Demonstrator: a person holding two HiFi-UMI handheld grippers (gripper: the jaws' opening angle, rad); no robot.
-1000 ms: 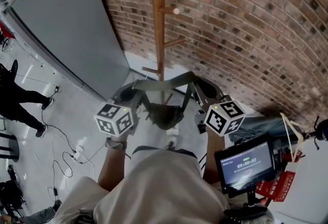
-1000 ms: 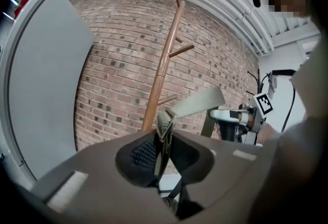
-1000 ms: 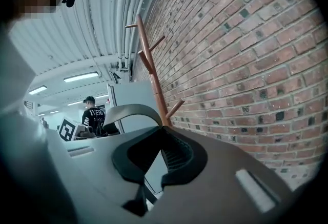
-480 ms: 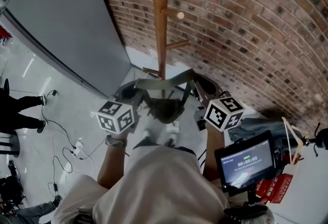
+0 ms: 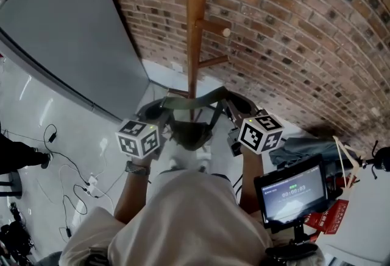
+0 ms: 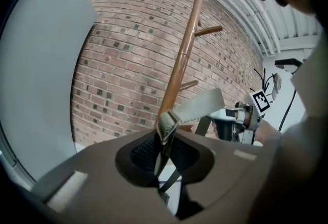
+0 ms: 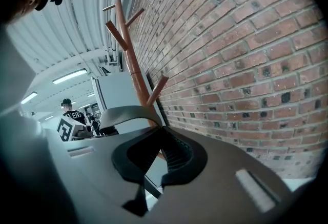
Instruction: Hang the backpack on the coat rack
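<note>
An olive-green backpack point(image 5: 190, 134) hangs by its top strap point(image 5: 196, 102), which is stretched between my two grippers just in front of the wooden coat rack point(image 5: 196, 21). My left gripper point(image 5: 157, 109) is shut on the strap's left end, which shows as folded olive webbing point(image 6: 168, 121) between its jaws point(image 6: 165, 133). My right gripper point(image 5: 237, 105) is shut on the strap's right end point(image 7: 128, 113), where the dark band arcs away from its jaws point(image 7: 160, 133). The rack's pegs point(image 5: 214, 28) stick out above the strap. The pole point(image 6: 182, 59) rises close behind the webbing.
A brick wall point(image 5: 304, 27) stands behind the rack. A large grey panel point(image 5: 67, 33) leans at the left. Cables point(image 5: 79, 185) lie on the pale floor at the left. A small monitor point(image 5: 292, 192) and a heap of cloth point(image 5: 304, 149) are at the right.
Both grippers have moved toward the rack's pole and sunk a little, carrying the backpack along. The person at the left edge has mostly left the view.
</note>
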